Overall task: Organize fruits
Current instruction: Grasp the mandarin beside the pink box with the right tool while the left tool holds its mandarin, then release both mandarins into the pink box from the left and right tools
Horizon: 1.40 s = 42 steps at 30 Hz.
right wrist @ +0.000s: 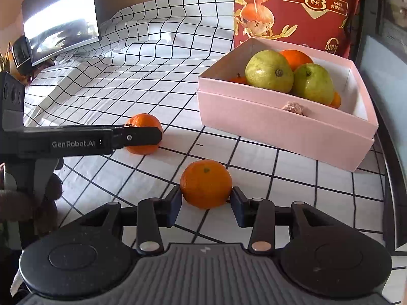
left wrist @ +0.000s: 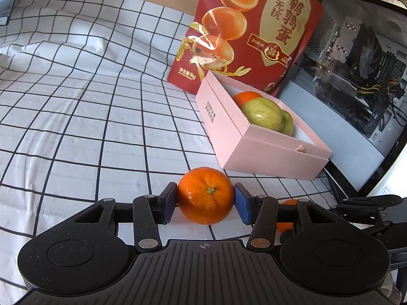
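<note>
My left gripper is shut on an orange, with a blue pad pressed on each side and the stem facing me. In the right wrist view this left gripper reaches in from the left and its orange sits low on the checked cloth. My right gripper is shut on a second orange, gripped only by the fingertips and just above the cloth. An open pink box behind it holds two green pears, an orange and small mandarins. The same pink box lies to the right of the left gripper.
A tall red snack bag stands behind the box. A computer case with a glass side borders the right edge. A monitor stands at the far left. The white checked cloth is wrinkled and stretches away to the left.
</note>
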Each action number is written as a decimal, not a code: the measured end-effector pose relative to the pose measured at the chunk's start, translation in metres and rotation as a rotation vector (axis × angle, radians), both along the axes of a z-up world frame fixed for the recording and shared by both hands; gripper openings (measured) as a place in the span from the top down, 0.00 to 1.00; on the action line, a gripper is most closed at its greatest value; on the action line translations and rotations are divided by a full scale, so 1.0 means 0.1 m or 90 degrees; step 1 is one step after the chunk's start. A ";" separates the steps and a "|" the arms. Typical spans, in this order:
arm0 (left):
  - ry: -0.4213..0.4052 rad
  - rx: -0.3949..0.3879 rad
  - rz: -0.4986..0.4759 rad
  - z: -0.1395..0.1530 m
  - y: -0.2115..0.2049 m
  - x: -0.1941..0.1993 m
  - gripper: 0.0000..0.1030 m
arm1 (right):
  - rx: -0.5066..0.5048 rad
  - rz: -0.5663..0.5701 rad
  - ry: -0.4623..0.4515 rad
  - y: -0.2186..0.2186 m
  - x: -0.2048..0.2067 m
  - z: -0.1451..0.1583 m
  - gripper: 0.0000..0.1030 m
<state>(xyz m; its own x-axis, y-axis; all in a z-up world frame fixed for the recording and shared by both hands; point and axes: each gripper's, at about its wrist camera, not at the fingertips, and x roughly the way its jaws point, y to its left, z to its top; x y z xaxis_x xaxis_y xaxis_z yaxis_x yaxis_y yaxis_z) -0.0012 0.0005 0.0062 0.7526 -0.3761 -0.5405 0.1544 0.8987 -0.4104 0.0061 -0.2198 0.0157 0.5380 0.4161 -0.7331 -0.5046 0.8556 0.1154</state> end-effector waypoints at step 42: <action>-0.035 0.075 -0.030 0.40 -0.30 0.17 0.49 | -0.013 -0.068 -0.075 -0.24 -0.02 0.28 0.59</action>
<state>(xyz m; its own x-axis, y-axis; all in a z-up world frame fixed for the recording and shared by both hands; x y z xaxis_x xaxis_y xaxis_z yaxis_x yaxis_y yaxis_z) 0.0159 -0.0299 0.0464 0.7652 -0.3482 -0.5415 0.2169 0.9313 -0.2925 0.0046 -0.2436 0.0434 0.6615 0.3370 -0.6700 -0.4191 0.9069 0.0424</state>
